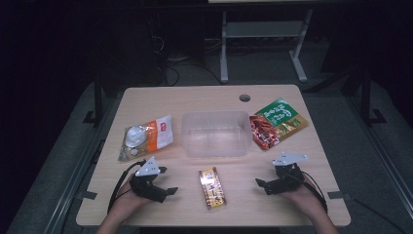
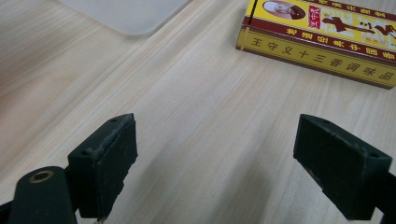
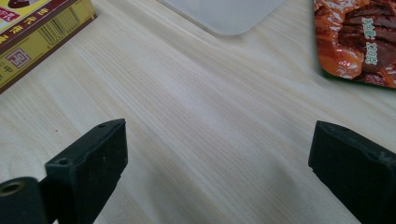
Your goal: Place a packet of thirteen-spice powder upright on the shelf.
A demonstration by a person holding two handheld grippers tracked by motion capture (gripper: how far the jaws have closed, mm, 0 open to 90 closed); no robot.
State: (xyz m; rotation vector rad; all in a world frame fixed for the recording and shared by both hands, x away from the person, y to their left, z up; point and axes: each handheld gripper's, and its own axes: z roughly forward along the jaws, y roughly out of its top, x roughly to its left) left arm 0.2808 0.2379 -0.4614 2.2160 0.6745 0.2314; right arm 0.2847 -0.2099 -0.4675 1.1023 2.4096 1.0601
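With both the left gripper [image 2: 215, 163] and right gripper [image 3: 217, 172] spread wide and empty, the yellow box [image 1: 212, 187] lies between them, ahead of each gripper's jaws, so a slanted approach might shove it aside.

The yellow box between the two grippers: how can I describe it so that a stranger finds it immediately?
Start at the clear plastic container in the middle of the wooden table. Just in front of it, toward the person, lies the yellow seasoning box. Unlike the soft pouches beside the container, it is a flat rectangular carton with a dark red band and Chinese writing.
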